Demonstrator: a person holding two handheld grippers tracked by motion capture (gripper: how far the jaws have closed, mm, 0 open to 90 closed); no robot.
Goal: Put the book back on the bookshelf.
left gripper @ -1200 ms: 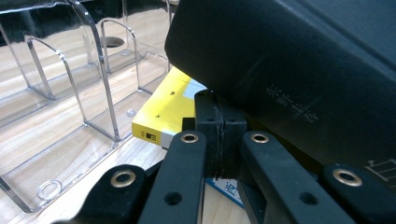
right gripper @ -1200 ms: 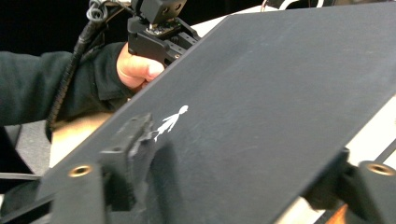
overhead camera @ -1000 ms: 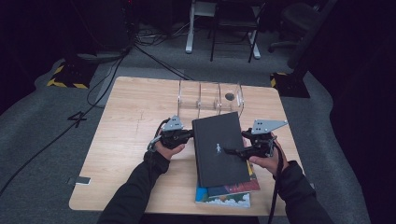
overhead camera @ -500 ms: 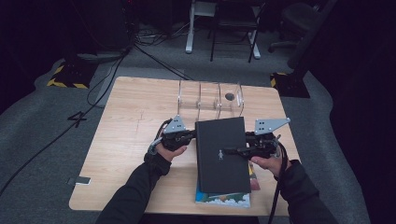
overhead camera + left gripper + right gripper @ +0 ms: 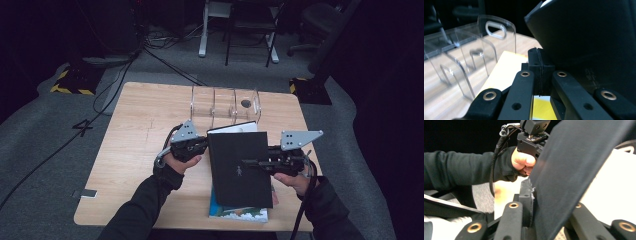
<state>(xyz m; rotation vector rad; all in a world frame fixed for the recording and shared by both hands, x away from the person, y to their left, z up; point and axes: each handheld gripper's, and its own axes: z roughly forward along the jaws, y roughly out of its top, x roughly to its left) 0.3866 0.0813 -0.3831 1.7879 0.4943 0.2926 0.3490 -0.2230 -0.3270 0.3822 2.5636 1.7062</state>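
Black book (image 5: pixel 237 167) now lifted off stack, tilted; my right gripper (image 5: pixel 250 162) just closing onto cover, left gripper (image 5: pixel 204 146) clamped, seemingly on its edge. Ready to carry toward clear rack (image 5: pixel 225 102).

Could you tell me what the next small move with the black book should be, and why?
Probably carry the black book forward toward the clear rack and tip it upright. Both tongs grip it, the left tongs on its left edge and the right tongs, whose jaws have just been closing, across its cover. It is raised above the book underneath, and the rack's slots stand just ahead.
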